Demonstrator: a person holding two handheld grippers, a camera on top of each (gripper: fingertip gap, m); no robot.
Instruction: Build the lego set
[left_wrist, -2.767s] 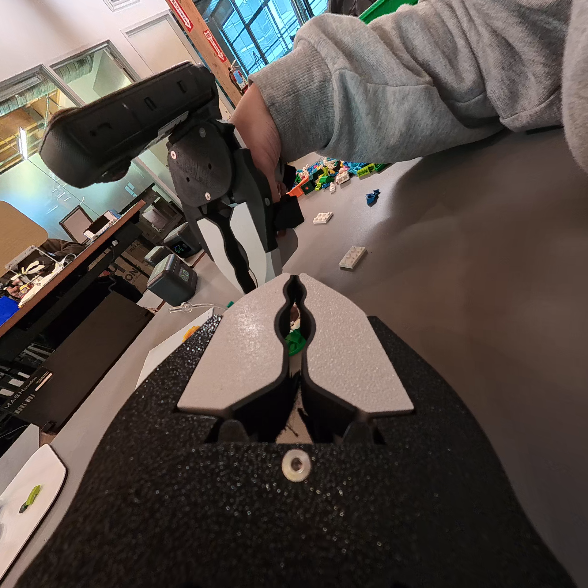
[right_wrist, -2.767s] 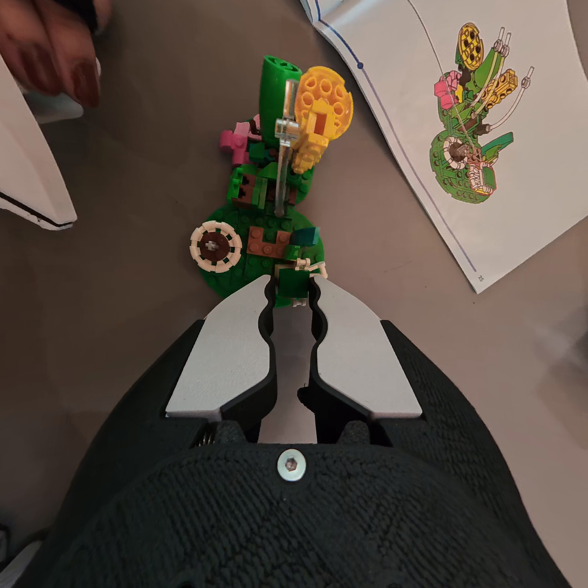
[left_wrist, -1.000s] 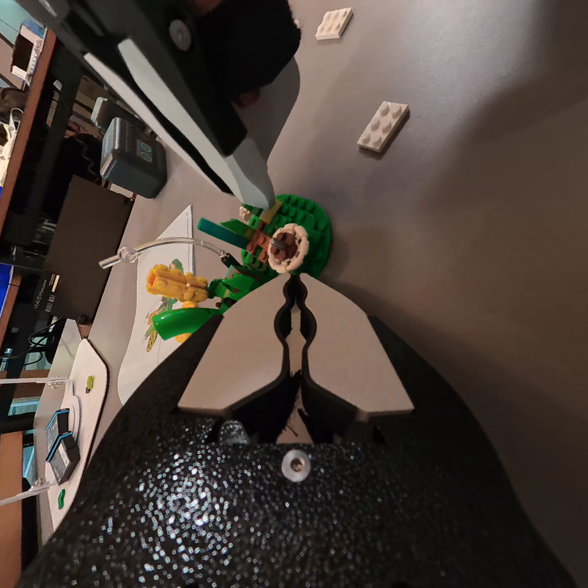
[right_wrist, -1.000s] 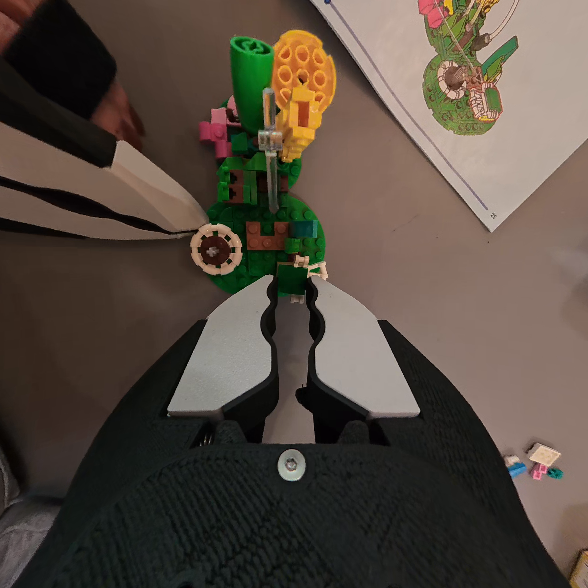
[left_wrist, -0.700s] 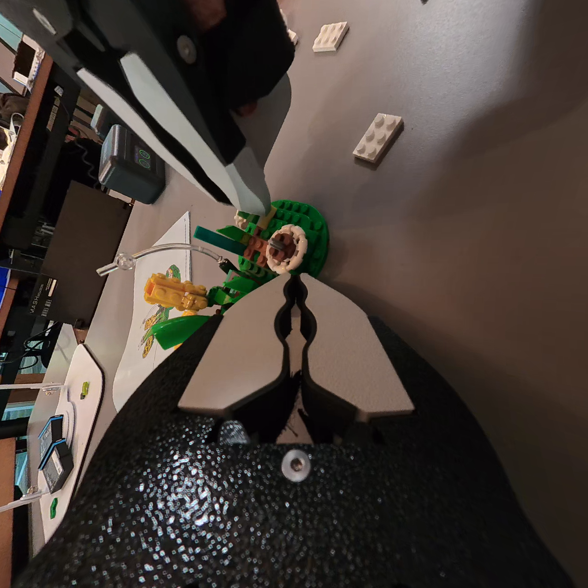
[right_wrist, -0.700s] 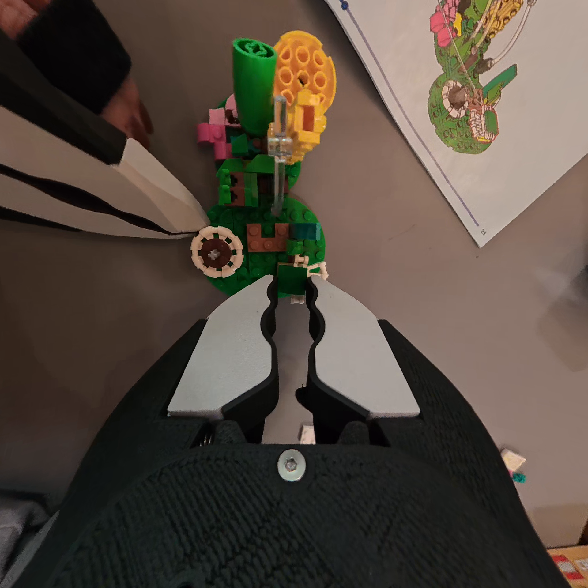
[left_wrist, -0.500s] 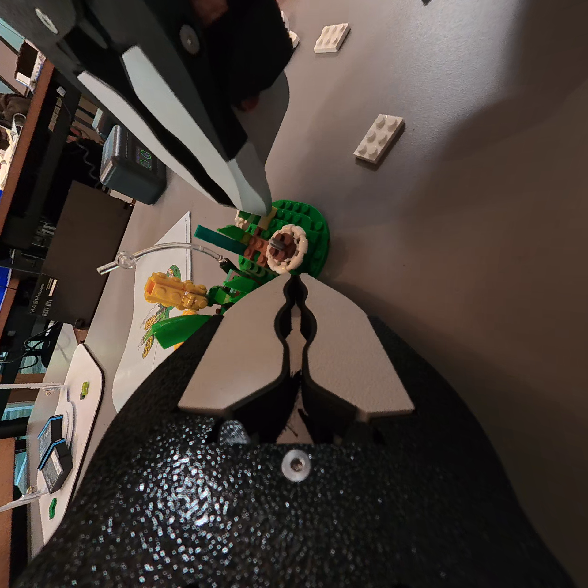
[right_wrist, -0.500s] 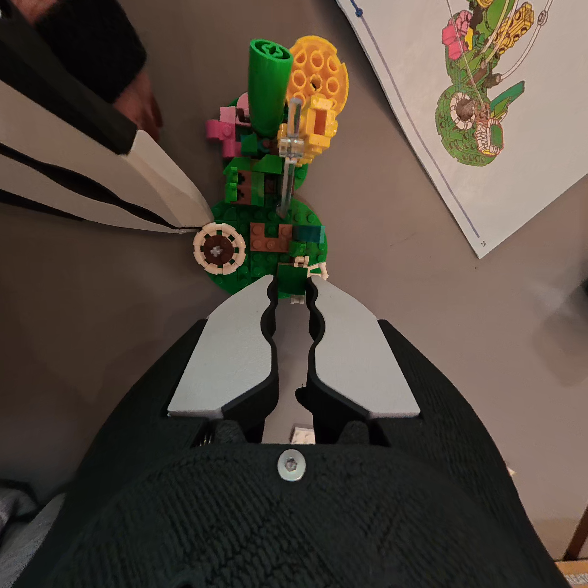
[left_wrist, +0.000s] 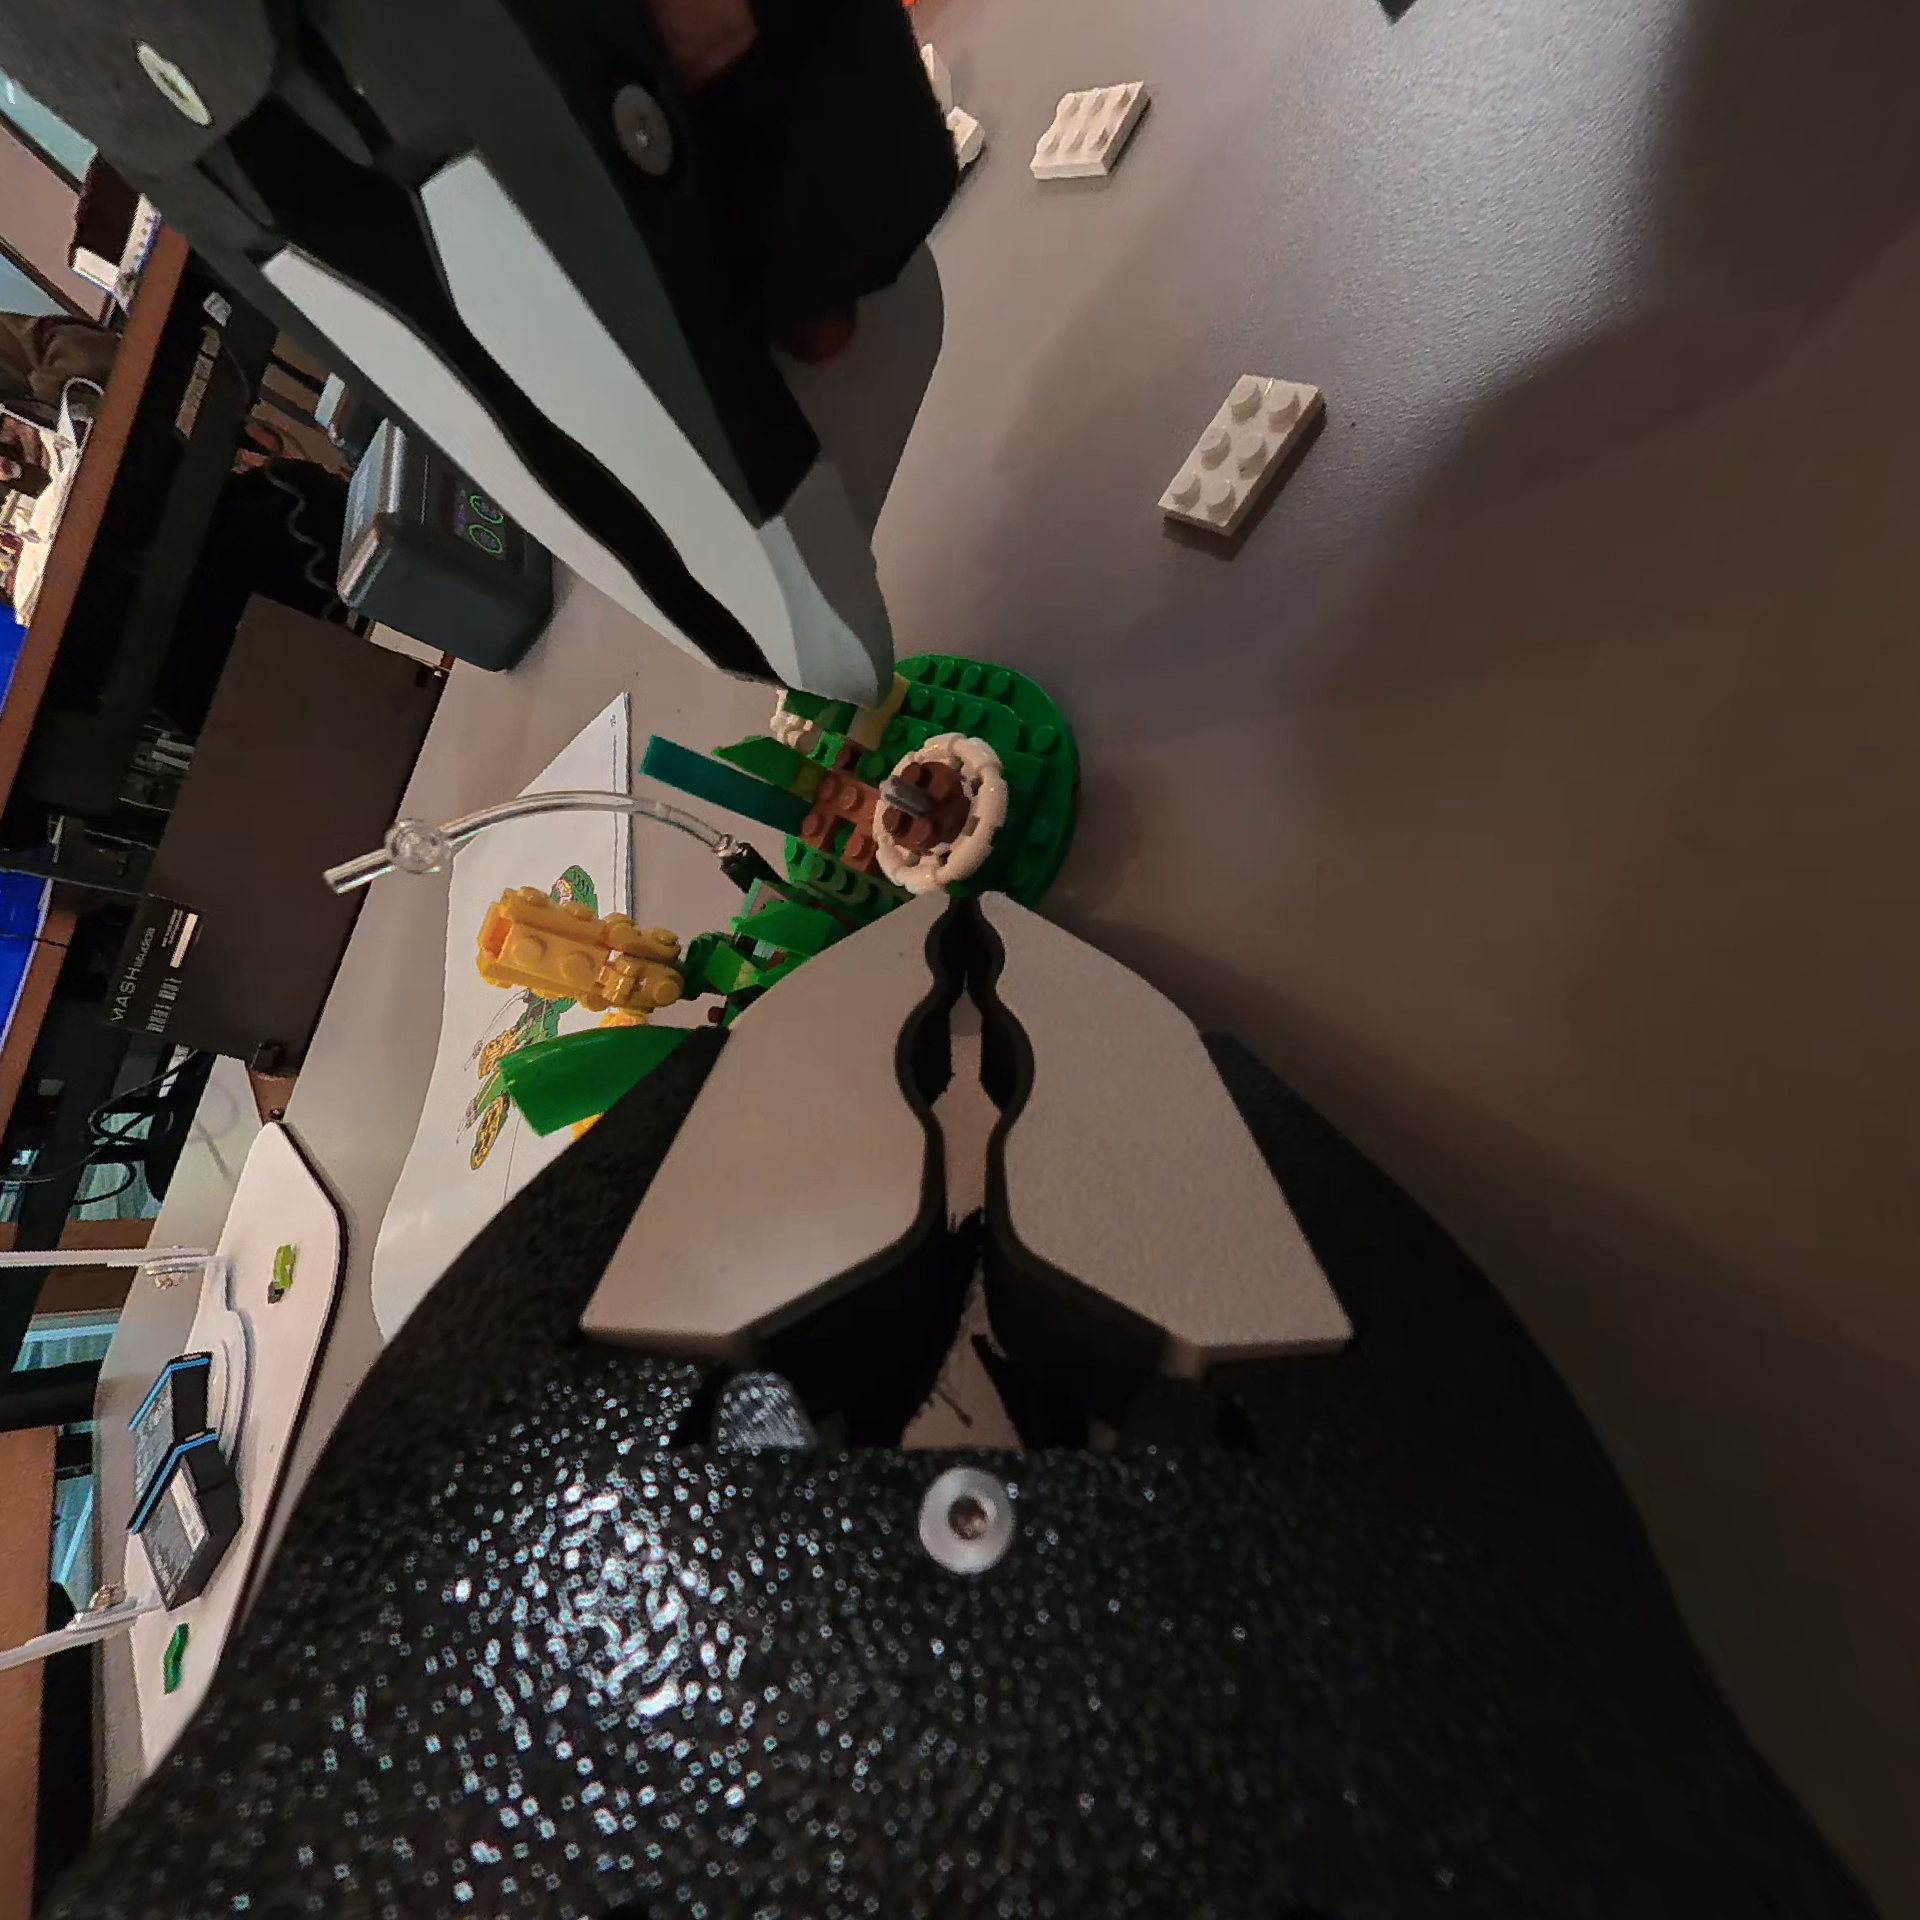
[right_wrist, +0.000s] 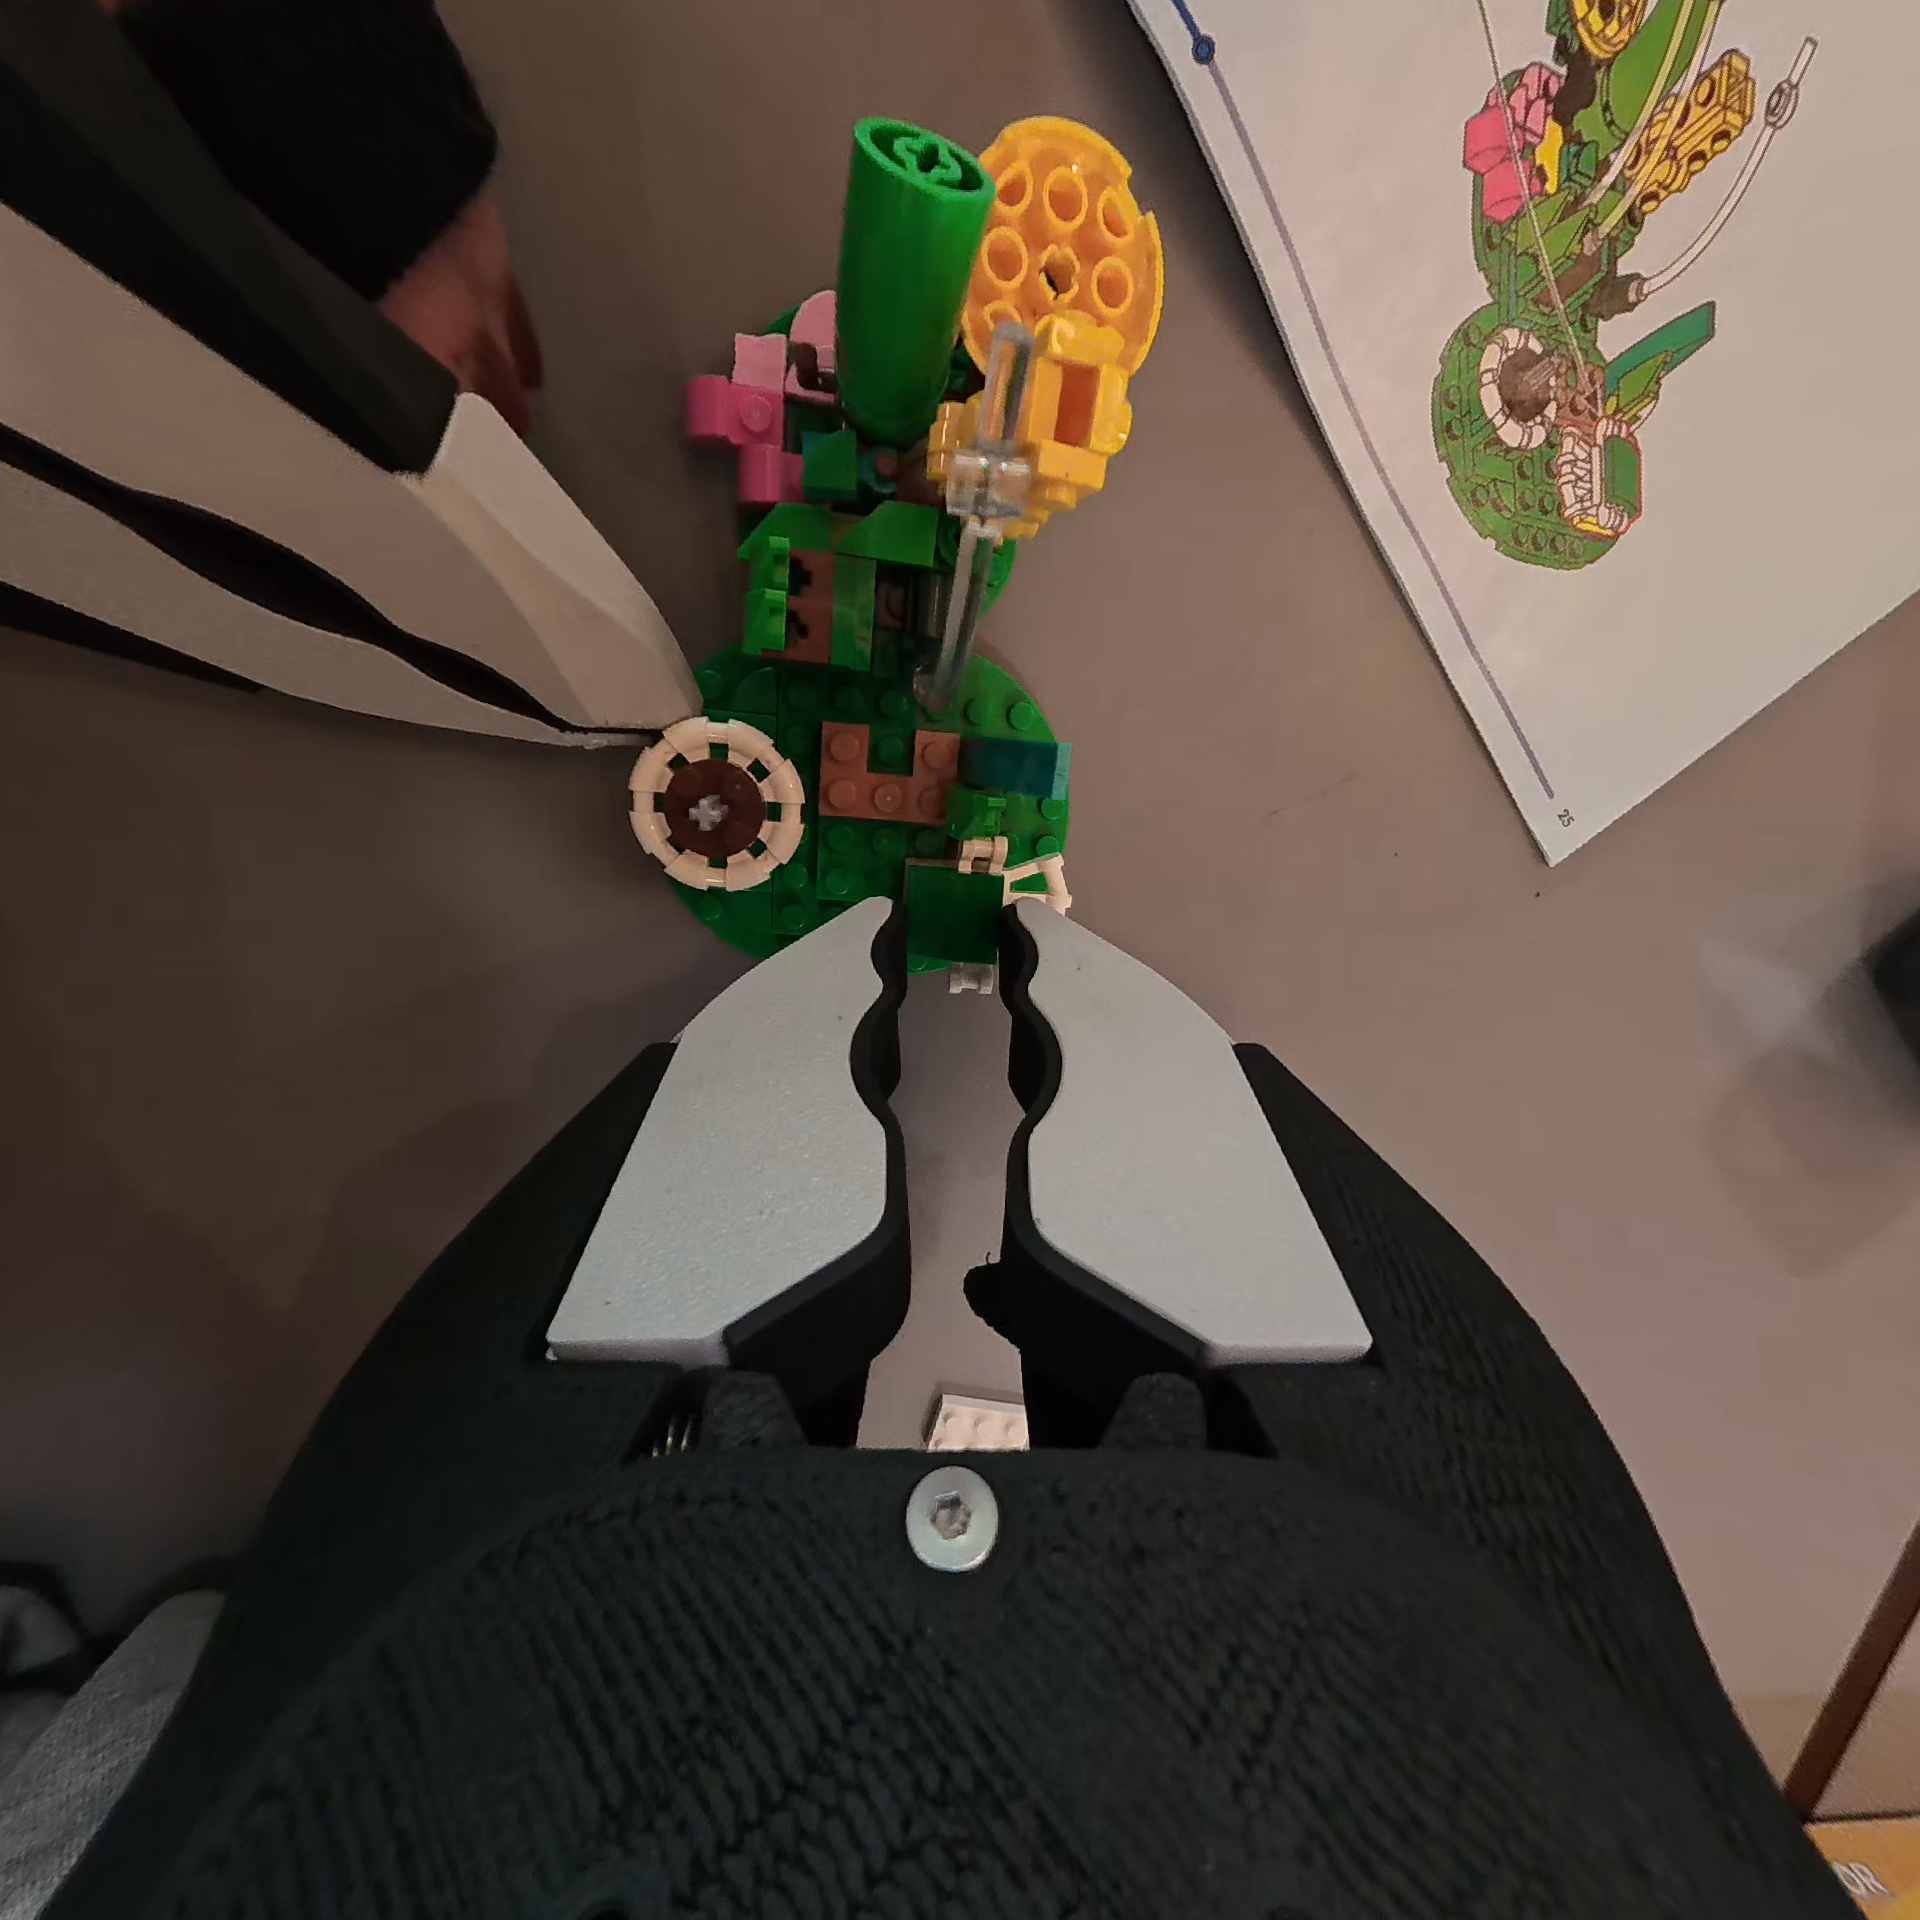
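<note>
Centrally, on the grey tabletop, stands a partly built green lego model on a round studded base, carrying a white-rimmed brown wheel, a brown stepped plate, a tall green cone, a yellow perforated disc, pink blocks and a clear curved rod. Right gripper: jaws clenched on a small dark green tile at the near edge of the base. Left gripper: jaws pressed together with nothing between them, tips touching the base rim just beside the white-rimmed wheel; in the right wrist view its tips meet that wheel's edge. White printed instruction sheet: lies flat near the model, showing a coloured drawing of it. Two white flat studded plates: loose on the tabletop, well apart from the model. Grey box-shaped device: rests farther along the tabletop.
</note>
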